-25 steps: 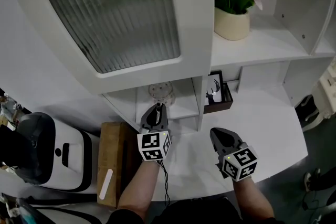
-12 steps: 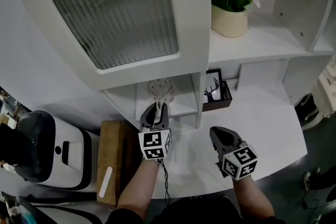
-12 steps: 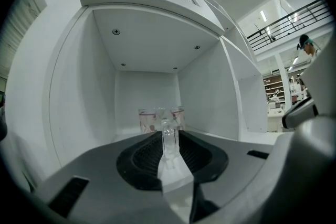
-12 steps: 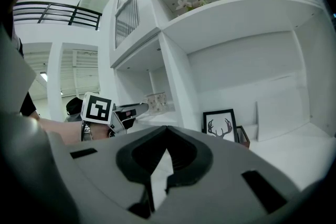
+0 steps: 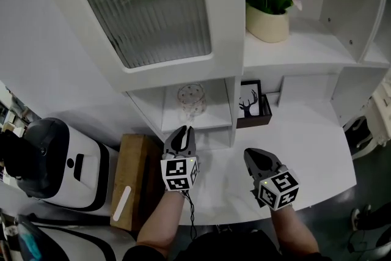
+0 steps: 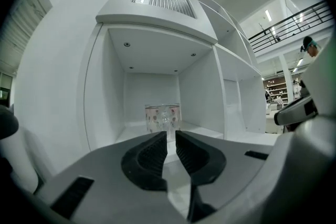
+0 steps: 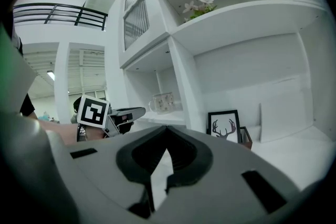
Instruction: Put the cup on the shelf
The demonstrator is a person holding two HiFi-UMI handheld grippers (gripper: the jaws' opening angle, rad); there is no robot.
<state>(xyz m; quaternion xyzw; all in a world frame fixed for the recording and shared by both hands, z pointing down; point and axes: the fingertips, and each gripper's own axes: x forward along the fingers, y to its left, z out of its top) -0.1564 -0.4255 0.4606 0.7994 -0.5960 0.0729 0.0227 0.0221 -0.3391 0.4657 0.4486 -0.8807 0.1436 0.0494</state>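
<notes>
We saw the cup (image 5: 190,99) upright on the low shelf (image 5: 214,122) of the white cabinet (image 5: 226,21), apart from our left gripper (image 5: 182,132), whose jaws stood slightly parted and empty. Our right gripper (image 5: 253,156), jaws pressed together, hovered over the white counter (image 5: 305,131) near a framed deer picture (image 5: 249,102).
</notes>
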